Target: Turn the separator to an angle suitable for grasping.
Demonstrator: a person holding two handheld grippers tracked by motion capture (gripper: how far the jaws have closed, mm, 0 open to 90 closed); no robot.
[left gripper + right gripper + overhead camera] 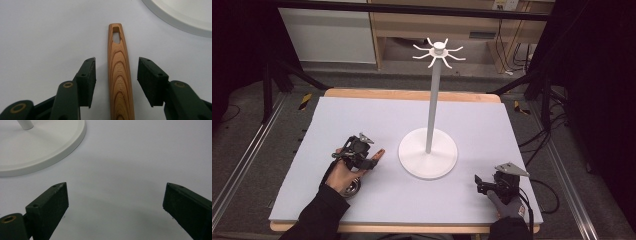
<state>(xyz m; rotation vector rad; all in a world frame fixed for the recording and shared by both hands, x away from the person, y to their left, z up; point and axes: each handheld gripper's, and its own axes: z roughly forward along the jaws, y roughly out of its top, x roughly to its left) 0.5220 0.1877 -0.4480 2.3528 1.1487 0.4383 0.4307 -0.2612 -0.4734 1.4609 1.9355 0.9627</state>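
At frame centre, left gripper [116, 83] fingers stood open astride wooden handle [119, 75], not touching; right gripper [113, 207] fingers wide open over table [140, 157].

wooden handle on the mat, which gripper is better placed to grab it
Left. The left gripper is open with the wooden handle lying between its jaws, untouched. The right gripper sits open beyond the stand's base.
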